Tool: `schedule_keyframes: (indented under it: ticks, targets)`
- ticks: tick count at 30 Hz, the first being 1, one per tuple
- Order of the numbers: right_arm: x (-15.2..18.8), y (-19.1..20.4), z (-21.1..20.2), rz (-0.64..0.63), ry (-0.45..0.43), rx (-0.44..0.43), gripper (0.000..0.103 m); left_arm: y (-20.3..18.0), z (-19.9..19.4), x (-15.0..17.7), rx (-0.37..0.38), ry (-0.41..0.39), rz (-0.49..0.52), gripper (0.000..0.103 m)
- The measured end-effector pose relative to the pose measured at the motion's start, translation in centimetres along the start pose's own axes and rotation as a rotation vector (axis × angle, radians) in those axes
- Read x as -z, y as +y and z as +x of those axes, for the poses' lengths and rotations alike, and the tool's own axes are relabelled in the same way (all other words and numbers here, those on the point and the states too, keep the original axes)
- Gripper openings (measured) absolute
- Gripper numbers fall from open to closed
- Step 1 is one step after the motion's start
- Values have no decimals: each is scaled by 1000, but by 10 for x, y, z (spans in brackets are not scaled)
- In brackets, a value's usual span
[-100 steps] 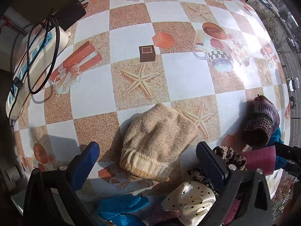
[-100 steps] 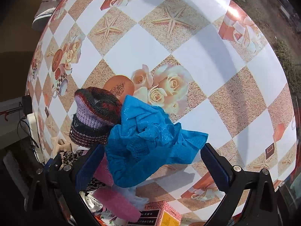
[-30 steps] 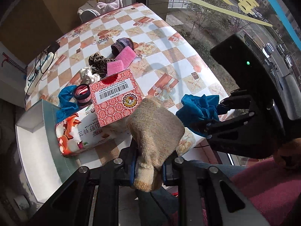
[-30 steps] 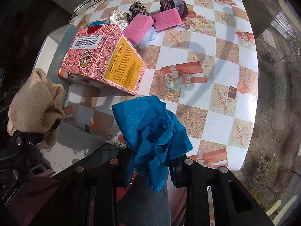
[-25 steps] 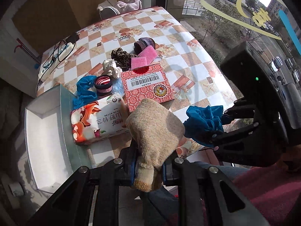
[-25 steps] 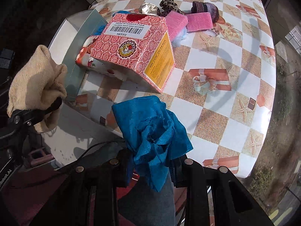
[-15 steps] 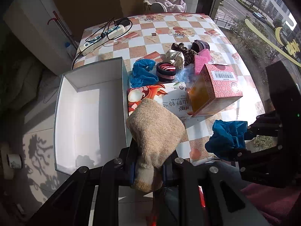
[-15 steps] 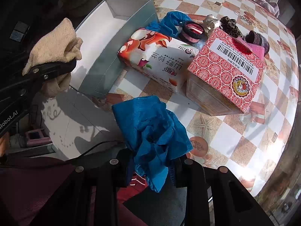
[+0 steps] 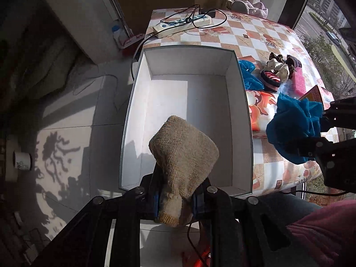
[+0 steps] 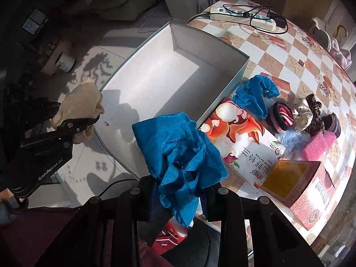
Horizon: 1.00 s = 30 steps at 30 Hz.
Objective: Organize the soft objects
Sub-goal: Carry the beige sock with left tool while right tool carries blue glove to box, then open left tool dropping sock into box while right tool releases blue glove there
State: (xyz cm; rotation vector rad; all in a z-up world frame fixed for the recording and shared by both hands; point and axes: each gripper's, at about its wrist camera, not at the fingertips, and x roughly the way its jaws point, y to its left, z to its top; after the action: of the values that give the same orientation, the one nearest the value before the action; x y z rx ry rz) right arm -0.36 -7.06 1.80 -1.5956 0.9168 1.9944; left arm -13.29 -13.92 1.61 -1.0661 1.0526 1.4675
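Left wrist view: my left hand-held gripper (image 9: 175, 197) is clamped on a tan knit hat (image 9: 183, 155), which hangs above the near end of the open white box (image 9: 241, 84). At three o'clock my right hand-held gripper (image 10: 178, 197) is closed on a blue cloth (image 10: 178, 155). Farther off, around two o'clock on the tabletop (image 9: 253, 33), lie another blue cloth (image 9: 250, 77), scrunchies (image 9: 277, 67) and a pink sponge (image 9: 299, 80).

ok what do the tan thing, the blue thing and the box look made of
Tan hat: knitted yarn, matte; ribbed stitches show. Blue cloth: thin crinkly fabric, perhaps synthetic, with a faint dotted sheen. Box: likely stiff cardboard, thin straight walls, plain white inside, grey outside.
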Motion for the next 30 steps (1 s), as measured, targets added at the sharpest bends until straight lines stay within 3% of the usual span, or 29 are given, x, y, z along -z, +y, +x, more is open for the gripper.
schedule_keyframes:
  ticks: [8, 30]
  targets:
    - [-33, 45, 16, -60, 20, -8, 32, 23, 17, 8, 30, 33, -36, 23]
    - [-40, 50, 38, -80, 112, 10, 32, 36, 48, 10, 78, 104, -67, 24]
